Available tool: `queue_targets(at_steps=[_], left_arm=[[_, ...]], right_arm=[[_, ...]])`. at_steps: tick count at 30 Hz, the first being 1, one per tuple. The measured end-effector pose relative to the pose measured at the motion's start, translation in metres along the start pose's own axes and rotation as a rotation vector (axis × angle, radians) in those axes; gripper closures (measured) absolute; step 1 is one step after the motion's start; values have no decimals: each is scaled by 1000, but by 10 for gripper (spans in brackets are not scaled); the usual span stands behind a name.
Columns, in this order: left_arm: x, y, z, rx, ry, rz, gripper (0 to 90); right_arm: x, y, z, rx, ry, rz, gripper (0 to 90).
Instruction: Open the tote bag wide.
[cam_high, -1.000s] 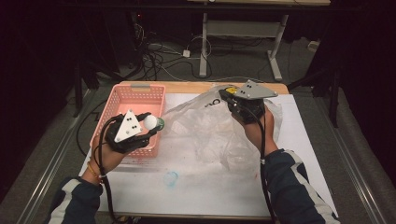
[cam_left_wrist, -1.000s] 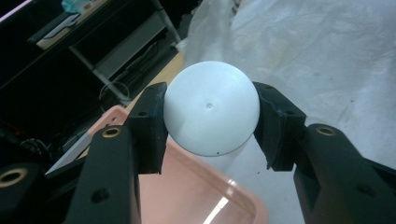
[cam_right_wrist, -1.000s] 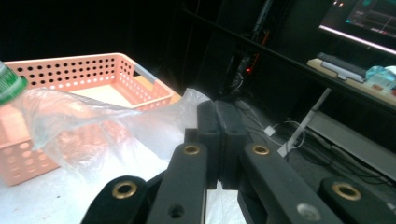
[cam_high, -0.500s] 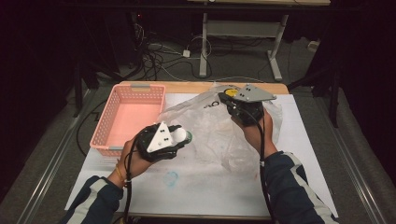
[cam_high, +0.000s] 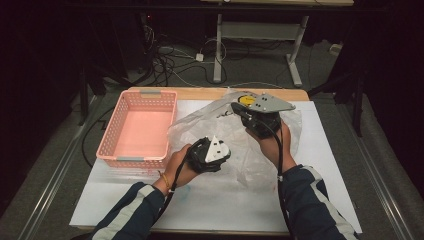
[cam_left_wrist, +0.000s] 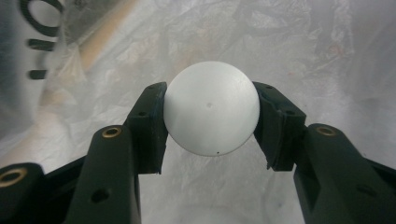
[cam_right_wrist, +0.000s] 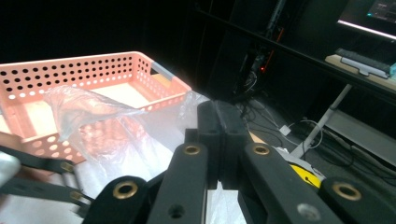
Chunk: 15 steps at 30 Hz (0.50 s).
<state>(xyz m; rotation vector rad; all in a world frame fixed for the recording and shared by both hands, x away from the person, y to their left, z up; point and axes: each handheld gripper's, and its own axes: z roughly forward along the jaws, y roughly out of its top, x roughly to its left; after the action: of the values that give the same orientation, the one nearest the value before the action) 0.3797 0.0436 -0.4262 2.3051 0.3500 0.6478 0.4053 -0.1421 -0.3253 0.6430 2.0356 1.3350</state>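
Moved my left gripper (cam_high: 212, 152) from over basket (cam_high: 137, 131) rightward, now above bag (cam_high: 235, 137) at worktop (cam_high: 225, 200) middle. Its jaws pinch white ball (cam_left_wrist: 211, 114) from both sides, ball held over crinkled clear plastic. Farther off, my right gripper (cam_high: 250, 116) unchanged, raised at bag's far edge, jaws pressed together on bag's film (cam_right_wrist: 93, 109), lifting it. Pink basket beyond at worktop's far left, nothing visible inside.

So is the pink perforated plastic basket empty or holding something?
Empty: the pink perforated plastic basket shows a bare floor in the high view.
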Motion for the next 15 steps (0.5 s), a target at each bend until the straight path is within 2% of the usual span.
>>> queue_targets(at_steps=[4, 6, 9, 12, 13, 14, 15], left_arm=[[4, 3, 23, 14, 23, -33, 482], [6, 4, 35, 21, 9, -62, 481], [4, 5, 51, 34, 15, -86, 481], [5, 7, 60, 45, 27, -94, 480], [4, 7, 62, 43, 17, -106, 479], [4, 8, 62, 39, 23, -104, 477], [3, 8, 63, 36, 7, -109, 474]], right_arm=[[-1, -2, 0, 4, 7, 5, 900], [-1, -2, 0, 6, 10, 5, 900], [0, -4, 0, 11, 15, 1, 900], [-1, -6, 0, 14, 18, 6, 900], [-1, -7, 1, 17, 20, 10, 900], [-1, -8, 1, 18, 20, 9, 900], [-1, -9, 0, 19, 21, 8, 900]])
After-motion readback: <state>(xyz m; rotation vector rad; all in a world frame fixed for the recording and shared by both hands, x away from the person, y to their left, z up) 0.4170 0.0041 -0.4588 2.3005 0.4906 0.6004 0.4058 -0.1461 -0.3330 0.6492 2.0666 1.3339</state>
